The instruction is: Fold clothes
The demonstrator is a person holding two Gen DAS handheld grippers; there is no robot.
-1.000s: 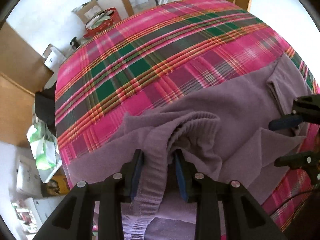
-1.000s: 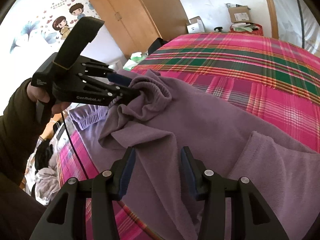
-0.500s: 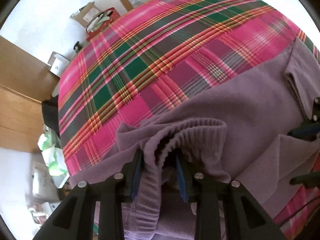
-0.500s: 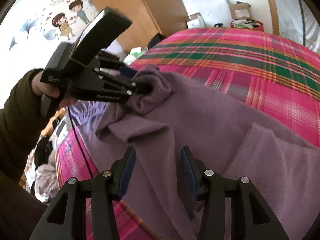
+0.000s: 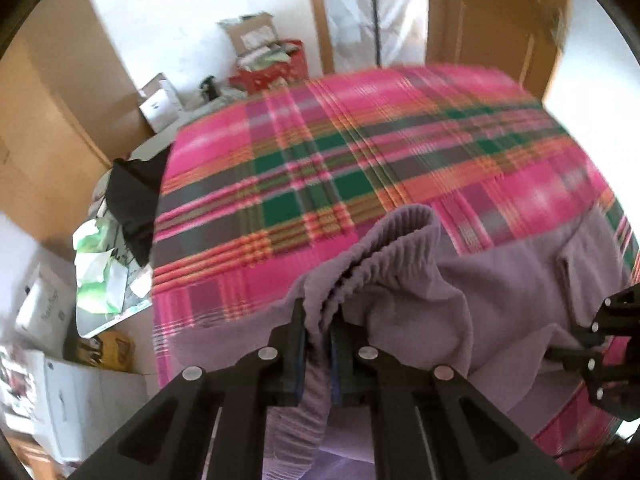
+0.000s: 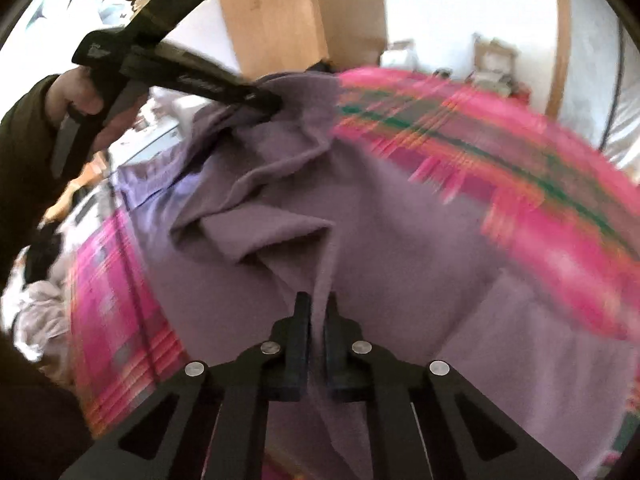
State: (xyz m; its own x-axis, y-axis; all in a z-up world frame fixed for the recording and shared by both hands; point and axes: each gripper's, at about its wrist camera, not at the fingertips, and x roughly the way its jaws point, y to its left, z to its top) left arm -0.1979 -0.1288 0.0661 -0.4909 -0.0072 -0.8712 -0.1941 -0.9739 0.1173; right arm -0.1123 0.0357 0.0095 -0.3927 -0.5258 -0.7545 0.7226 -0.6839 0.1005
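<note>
Right now your left gripper is pinching the ribbed elastic waistband of the purple fleece garment; its jaws have just been closing, and the gathered band is squeezed between the blue pads, with a loop of it standing up above the fingertips and the rest trailing down between the black arms. Your right gripper has just been closing too, and it now nips a raised ridge of the same purple fabric between its two dark fingers, the cloth running up from the tips in a thin fold. The garment lies spread on the bed covered by the pink, green and orange plaid blanket, toward the near edge of it, and is bunched and lifted at the two places you grip. From the right wrist view you can see your left hand in a dark sleeve wrapped around the left gripper's handle, its tips buried in the lifted waistband near the upper left. From the left wrist view your right gripper shows at the right edge as a black linkage touching the fabric. Beside the bed on the floor are cardboard boxes, a red basket and scattered green-and-white packaging; a wooden wardrobe stands against the wall. Both views are blurred, so fine detail of the blanket is smeared.
</note>
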